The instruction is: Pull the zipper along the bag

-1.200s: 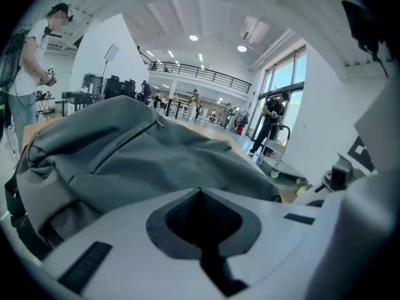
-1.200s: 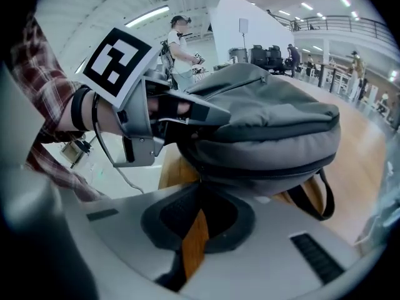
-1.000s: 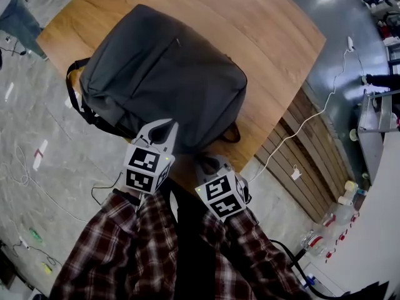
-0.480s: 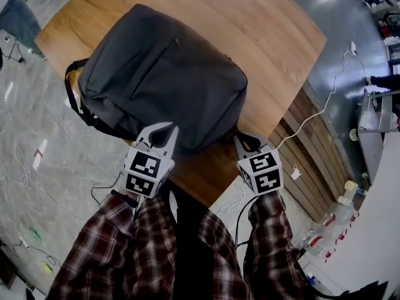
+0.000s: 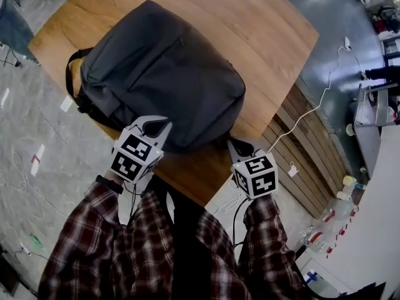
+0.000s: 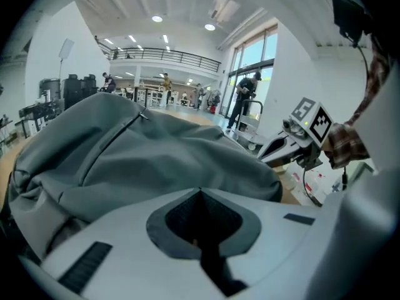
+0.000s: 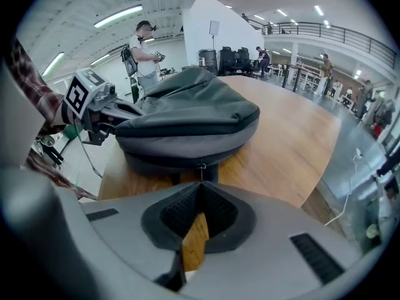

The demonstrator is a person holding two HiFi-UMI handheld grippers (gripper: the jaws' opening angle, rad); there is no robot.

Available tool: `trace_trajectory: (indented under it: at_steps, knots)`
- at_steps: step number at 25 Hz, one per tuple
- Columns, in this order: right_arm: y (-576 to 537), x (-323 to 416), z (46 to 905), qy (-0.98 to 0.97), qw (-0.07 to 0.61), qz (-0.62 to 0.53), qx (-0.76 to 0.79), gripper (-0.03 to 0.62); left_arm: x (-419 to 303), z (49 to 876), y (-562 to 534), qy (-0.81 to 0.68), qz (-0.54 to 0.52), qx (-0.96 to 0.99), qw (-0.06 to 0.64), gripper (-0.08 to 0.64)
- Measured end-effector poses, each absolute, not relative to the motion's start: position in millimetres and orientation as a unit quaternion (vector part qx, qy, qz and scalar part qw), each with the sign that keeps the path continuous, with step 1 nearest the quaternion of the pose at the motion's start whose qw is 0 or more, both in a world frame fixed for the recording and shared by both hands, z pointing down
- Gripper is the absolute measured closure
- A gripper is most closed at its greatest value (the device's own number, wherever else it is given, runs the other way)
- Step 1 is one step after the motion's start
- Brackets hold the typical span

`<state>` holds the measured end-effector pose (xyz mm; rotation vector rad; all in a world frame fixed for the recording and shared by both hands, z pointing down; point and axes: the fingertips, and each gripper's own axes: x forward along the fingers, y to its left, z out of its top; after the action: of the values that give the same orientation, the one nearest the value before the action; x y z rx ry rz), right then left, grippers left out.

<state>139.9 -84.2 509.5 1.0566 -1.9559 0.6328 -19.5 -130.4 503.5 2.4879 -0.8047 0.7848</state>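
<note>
right gripper view: the right gripper (image 7: pixel 200 183), jaws closed, appears to pinch the small zipper pull (image 7: pixel 200 166) at the near edge of the grey bag (image 7: pixel 187 120), which lies flat on the wooden surface (image 7: pixel 294 142). the left gripper (image 6: pixel 200 191), jaws together with nothing seen between, rests by the bag's near side. draw parallel to the seam, steadying the bag; its rounded corner may snag. a white cable (image 5: pixel 312 108) hangs well apart.

Head view overhead; gripper views low, sharing bag (image 5: pixel 162 74)
</note>
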Motion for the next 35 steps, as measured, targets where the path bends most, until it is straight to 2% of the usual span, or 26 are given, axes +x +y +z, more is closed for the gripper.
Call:
trace_trajectory:
  at_steps: [3, 5, 8, 12, 17, 24, 35]
  knots:
    - [-64.4, 128.5, 512.4, -0.780, 0.384, 0.274, 0.411, 0.581, -18.6, 502.7, -143.1, -0.269, 0.317, 0.893, 0.170, 0.551]
    - [-49.1, 116.3, 515.3, -0.786, 0.378, 0.288, 0.396, 0.581, -25.6, 492.5, -158.8, -0.314, 0.322, 0.878, 0.162, 0.551]
    - [-26.5, 82.7, 517.1, -0.803, 0.365, 0.301, 0.362, 0.581, -34.5, 451.0, -178.6, -0.405, 0.256, 0.854, 0.203, 0.551]
    - [-7.9, 30.6, 516.6, -0.825, 0.345, 0.312, 0.322, 0.581, 4.2, 405.8, -159.5, -0.390, 0.204, 0.870, 0.222, 0.551]
    - [-4.2, 0.0, 516.1, -0.835, 0.339, 0.308, 0.305, 0.581, 25.7, 437.1, -127.9, -0.365, 0.230, 0.876, 0.217, 0.551]
    - [-4.0, 8.6, 517.1, -0.843, 0.368, 0.272, 0.285, 0.581, 22.0, 478.3, -110.9, -0.340, 0.273, 0.884, 0.169, 0.551]
    - [-24.5, 69.4, 521.9, -0.827, 0.423, 0.219, 0.299, 0.580, 22.1, 483.4, -108.7, -0.320, 0.266, 0.890, 0.186, 0.551]
